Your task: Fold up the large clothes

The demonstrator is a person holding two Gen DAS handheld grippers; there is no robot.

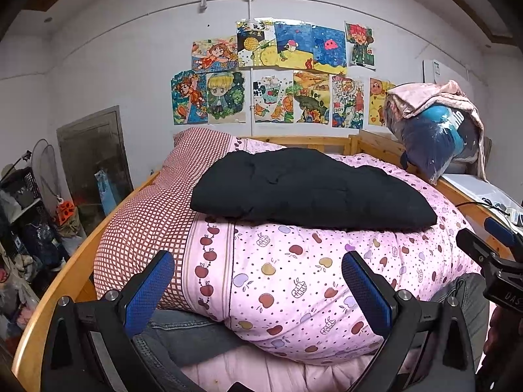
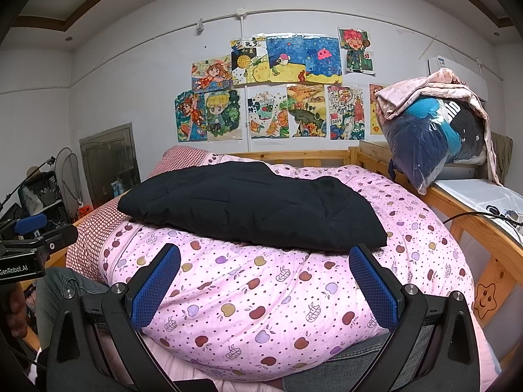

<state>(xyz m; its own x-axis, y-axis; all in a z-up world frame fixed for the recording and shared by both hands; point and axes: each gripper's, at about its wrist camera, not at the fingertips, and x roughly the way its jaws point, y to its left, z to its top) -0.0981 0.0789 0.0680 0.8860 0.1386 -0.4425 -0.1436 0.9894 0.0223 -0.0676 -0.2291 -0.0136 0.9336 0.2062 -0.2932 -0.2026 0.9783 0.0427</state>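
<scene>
1. The black garment (image 1: 310,189) lies folded on top of the bulky pink quilt (image 1: 294,281).
2. The left gripper (image 1: 258,290) and the right gripper (image 2: 264,287) have fingers wide apart, empty, near the quilt.
3. A bagged bundle (image 2: 431,137) sits on the wooden rail (image 2: 470,215) at the right.

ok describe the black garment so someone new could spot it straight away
On the wooden bed under the wall of drawings lies a bulky pink quilt printed with apples. The black garment lies folded flat on top of it, the only plain dark item on the bedding.
</scene>
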